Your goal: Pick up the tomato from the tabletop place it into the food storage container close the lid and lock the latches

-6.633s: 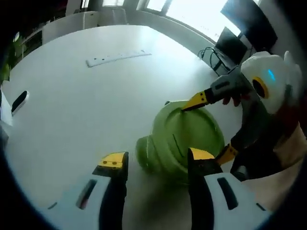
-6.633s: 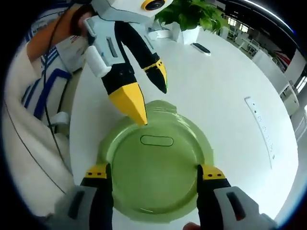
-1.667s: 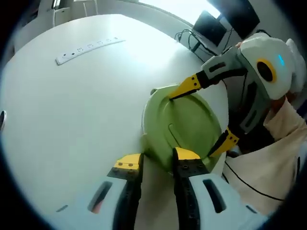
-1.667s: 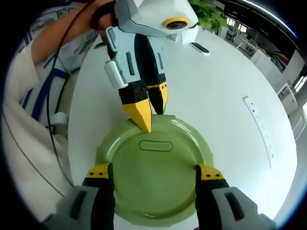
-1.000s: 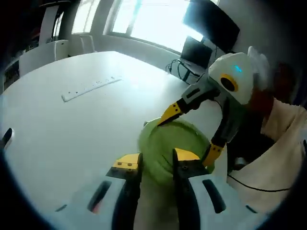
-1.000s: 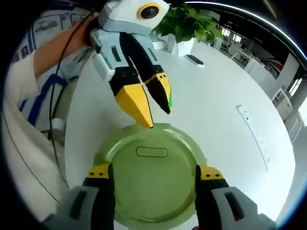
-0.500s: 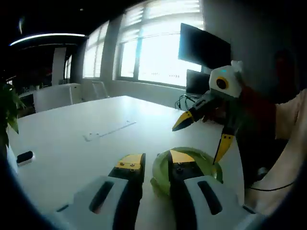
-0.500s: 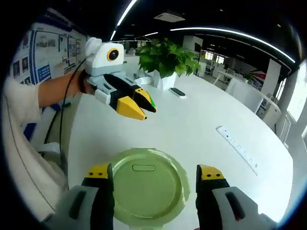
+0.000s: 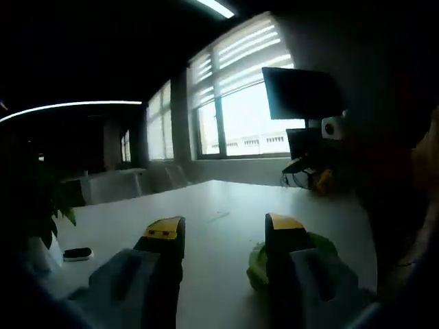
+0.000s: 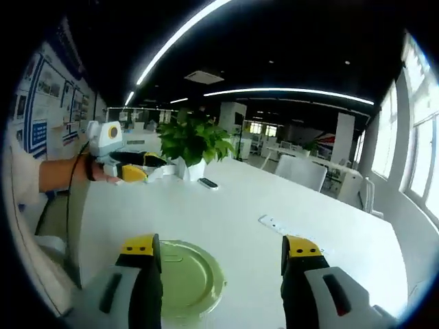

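The round green food storage container (image 10: 186, 277) sits on the white table (image 10: 240, 205) with its lid on. It lies low between the jaws of my right gripper (image 10: 219, 248), which is open, raised well above it and holds nothing. In the left gripper view the container (image 9: 256, 264) peeks out beside the right jaw of my left gripper (image 9: 224, 233), open and holding nothing. The left gripper (image 10: 132, 173) hovers at the left, held by a hand, far from the container. The right gripper (image 9: 309, 179) hangs in the air to the right, above the table.
A potted plant (image 10: 195, 144) and a small dark device (image 10: 208, 183) stand at the table's far side. A white power strip (image 10: 274, 223) lies right of the middle. Chairs (image 10: 302, 171) stand behind. A monitor (image 9: 302, 92) stands by the windows.
Both grippers have risen and pulled back from the container, so both views now look out level into the room. The left gripper's jaws have spread from nearly shut to wide open.
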